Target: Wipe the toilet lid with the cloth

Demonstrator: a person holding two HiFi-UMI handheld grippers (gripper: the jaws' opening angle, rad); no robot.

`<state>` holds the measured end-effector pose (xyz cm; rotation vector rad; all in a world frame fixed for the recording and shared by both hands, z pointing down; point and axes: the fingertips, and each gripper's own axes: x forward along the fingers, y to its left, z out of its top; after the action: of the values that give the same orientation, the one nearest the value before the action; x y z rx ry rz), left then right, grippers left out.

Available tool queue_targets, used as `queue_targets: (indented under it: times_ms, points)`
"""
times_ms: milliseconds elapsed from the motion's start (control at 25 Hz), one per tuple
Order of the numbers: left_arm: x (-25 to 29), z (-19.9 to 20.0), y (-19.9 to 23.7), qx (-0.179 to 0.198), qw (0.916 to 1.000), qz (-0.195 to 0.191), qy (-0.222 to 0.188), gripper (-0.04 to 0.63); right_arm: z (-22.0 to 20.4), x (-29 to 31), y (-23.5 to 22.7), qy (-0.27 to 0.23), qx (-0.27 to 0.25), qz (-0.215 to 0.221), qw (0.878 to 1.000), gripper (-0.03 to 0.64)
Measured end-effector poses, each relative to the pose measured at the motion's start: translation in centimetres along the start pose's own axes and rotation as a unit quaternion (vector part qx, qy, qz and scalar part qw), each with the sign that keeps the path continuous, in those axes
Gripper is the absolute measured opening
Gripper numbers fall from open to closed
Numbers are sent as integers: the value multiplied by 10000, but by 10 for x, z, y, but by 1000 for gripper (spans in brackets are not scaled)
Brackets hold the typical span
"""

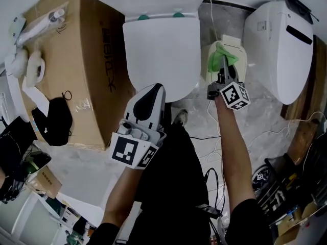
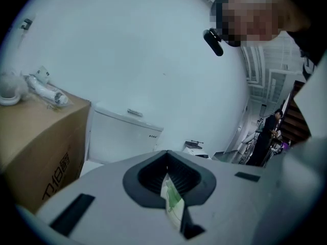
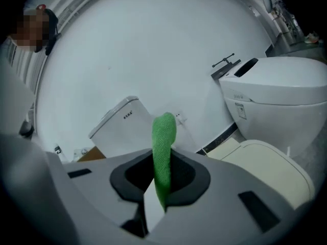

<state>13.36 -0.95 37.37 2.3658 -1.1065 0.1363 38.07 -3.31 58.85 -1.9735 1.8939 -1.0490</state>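
The white toilet stands at the top middle of the head view with its lid [image 1: 161, 55] down. My right gripper [image 1: 223, 66] is to the right of the toilet, over a cream bin, and is shut on the green cloth [image 1: 220, 56]. In the right gripper view the cloth [image 3: 163, 152] stands up out of the closed jaws of the right gripper [image 3: 161, 190]. My left gripper [image 1: 155, 89] hangs at the lid's front edge with its jaws together and nothing held. In its own view the left gripper [image 2: 171, 198] points at the wall and the toilet tank [image 2: 122, 134].
A large cardboard box [image 1: 82, 60] with white fittings on top stands left of the toilet. A cream bin [image 1: 242, 60] and a second white toilet [image 1: 278, 45] are on the right. Cables [image 1: 276, 131] trail over the marble floor. A black bag [image 1: 53, 121] lies at the left.
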Motion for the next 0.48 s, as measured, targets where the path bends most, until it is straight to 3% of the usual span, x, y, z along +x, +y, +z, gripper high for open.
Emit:
queue_targets:
  times_ms: [200,480]
  points:
    - [38,14,19,-12,9997,-170,189,8,-4,65,-5,160,244,-115,9995,54]
    - [73,25,57,-165,9993,-235,255,8,-23,142,-2,536,168,-315,9979,54]
